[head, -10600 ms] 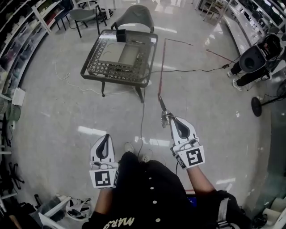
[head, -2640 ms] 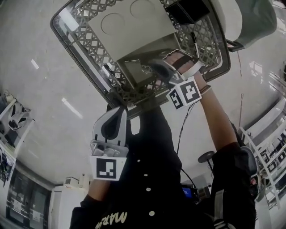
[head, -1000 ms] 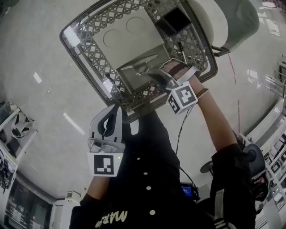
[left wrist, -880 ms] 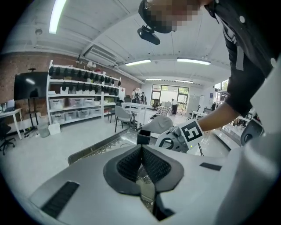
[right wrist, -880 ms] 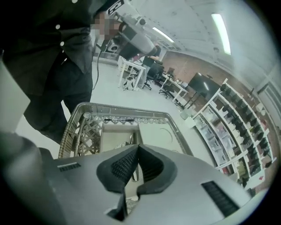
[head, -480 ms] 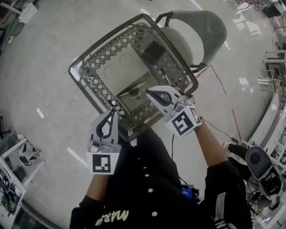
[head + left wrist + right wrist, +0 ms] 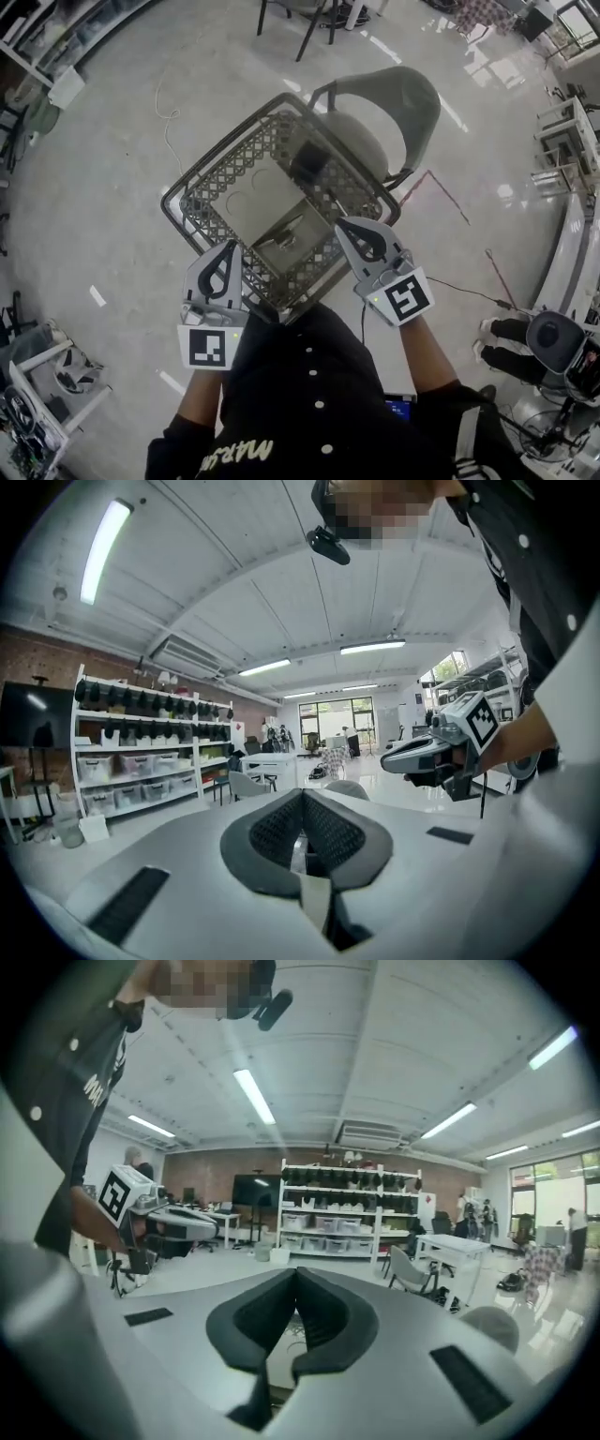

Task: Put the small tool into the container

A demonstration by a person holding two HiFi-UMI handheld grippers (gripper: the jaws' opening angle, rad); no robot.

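While it is held above the near-right edge of the table [image 7: 223, 171], the right gripper [image 7: 344, 226] is seen with its jaws fully together and nothing between the pads. That is confirmed in the right gripper view [image 7: 295, 1271]: the dark pads meet at the tip, with no object in the gap. The left gripper [image 7: 232, 247] is held over the near-left edge, jaws likewise closed and empty, as seen along its own jaws [image 7: 302, 794]. Each gripper is visible in the other's camera, off to one side and level with it.

The small tool [image 7: 286, 231] is seen lying inside the container [image 7: 302, 247], a shallow grey tray set on the table's centre panel toward the near corner. It is thin and metallic, laid roughly flat; finer detail cannot be made out. It is touched by neither gripper, and in the head view it lies between the two sets of jaw tips, slightly beyond them.

A lattice border is carried round the table's edges. A dark box [image 7: 307, 161] is set near the far-right edge. A grey chair [image 7: 398, 103] is placed just beyond that edge. A red cable [image 7: 441, 190] is run across the glossy floor to the right.
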